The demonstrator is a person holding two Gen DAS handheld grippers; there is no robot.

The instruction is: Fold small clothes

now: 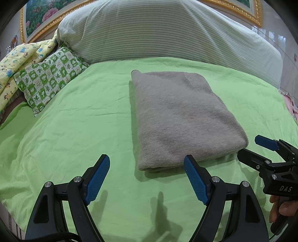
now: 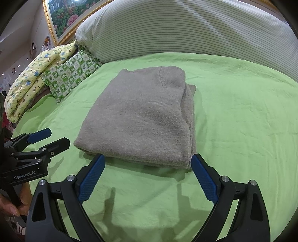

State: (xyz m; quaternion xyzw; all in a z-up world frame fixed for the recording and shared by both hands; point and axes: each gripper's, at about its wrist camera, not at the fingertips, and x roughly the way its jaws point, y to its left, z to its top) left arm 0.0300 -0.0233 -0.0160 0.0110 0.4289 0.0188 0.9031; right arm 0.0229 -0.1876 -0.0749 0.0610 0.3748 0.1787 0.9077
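A grey knitted garment (image 1: 178,119) (image 2: 141,119) lies folded into a thick rectangle on the green bedsheet (image 1: 83,121) (image 2: 242,111). My left gripper (image 1: 147,163) hovers open just in front of its near edge, with only sheet between the blue pads. My right gripper (image 2: 148,163) also stands open at the garment's near edge, touching nothing. Each gripper shows in the other's view: the right gripper (image 1: 249,147) at the garment's near right corner, the left gripper (image 2: 55,137) off its near left corner. Both have their jaws apart.
A large striped pillow (image 1: 167,31) (image 2: 186,28) lies behind the garment. A green patterned cushion (image 1: 50,78) (image 2: 72,74) and a yellow printed quilt (image 1: 22,59) (image 2: 31,85) sit at the back left. A gold-framed flower picture (image 1: 44,16) hangs behind. A hand (image 1: 281,208) holds the right gripper's handle.
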